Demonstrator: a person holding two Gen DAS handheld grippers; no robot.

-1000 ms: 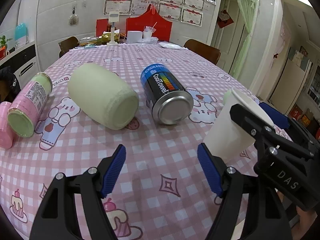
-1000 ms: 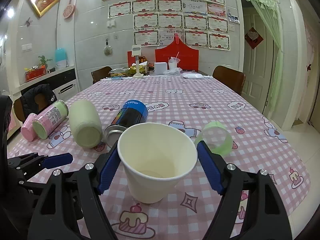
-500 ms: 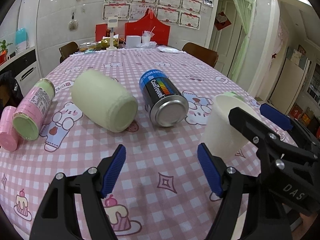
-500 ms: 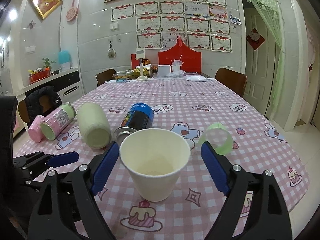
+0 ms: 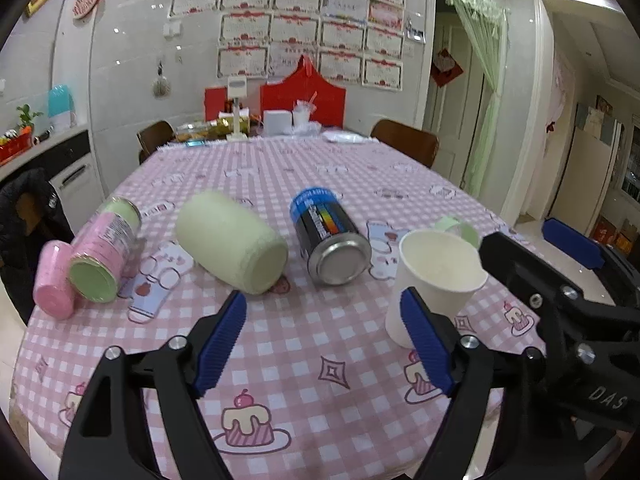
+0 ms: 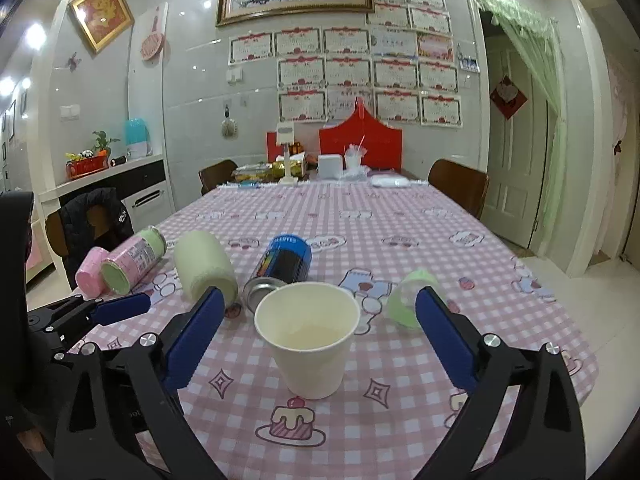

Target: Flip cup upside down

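Paper cup [image 6: 307, 338] upright on desk [image 6: 400, 216], mouth up, btwn my right gripper [image 6: 316, 338] jaws, both spread wide, no contact. Left gripper [image 5: 324, 344] jaws also released, empty, cup just right of them.

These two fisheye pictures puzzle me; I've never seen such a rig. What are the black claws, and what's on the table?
No robot here: a person holds a two-finger gripper in each hand, each with a camera looking along its blue-padded fingers. One picture is from the left gripper, the other from the right gripper. Both are open and hold nothing. On the pink checked tablecloth a white paper cup stands upright, mouth up, between the right gripper's fingers but untouched. Behind it lie a blue-and-black metal can, a pale green cylinder, a pink labelled tin, a small pink roll and a light green plastic cup.
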